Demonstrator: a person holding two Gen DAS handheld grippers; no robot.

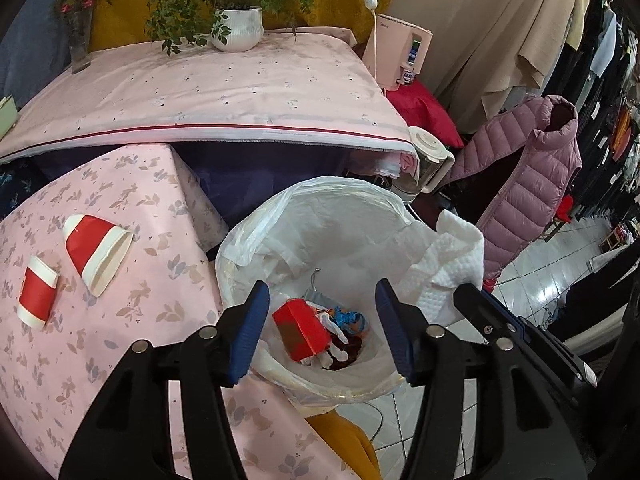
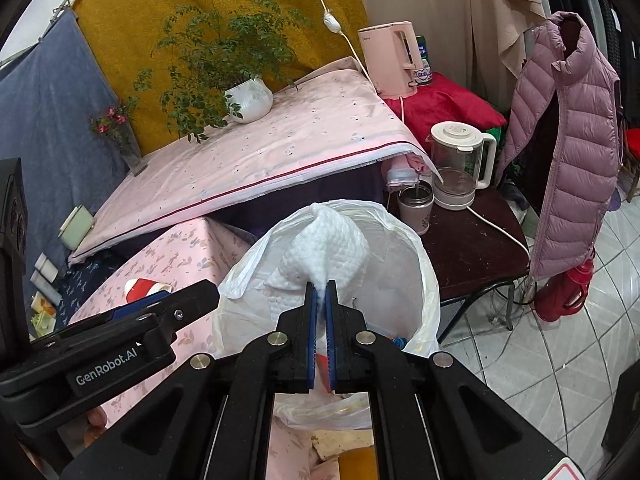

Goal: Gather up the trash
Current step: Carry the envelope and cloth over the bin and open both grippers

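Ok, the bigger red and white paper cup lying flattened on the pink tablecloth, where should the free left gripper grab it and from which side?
Probably at its open white mouth. The bigger red and white paper cup lies crushed flat on the pink tablecloth, mouth toward the white-lined trash bin. The open left gripper could come from above on the bin side, one finger under the lifted rim edge, pinching the flattened walls.

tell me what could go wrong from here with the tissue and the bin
1. The right tool is shut on the white tissue near the bin's far rim; released there, it might drape over the edge or fall to the floor.
2. The loose bag liner sags, so the tissue could catch on it.
3. The open left tool hangs empty above the bin, and two paper cups lie on the table; a careless swing back might knock them off.
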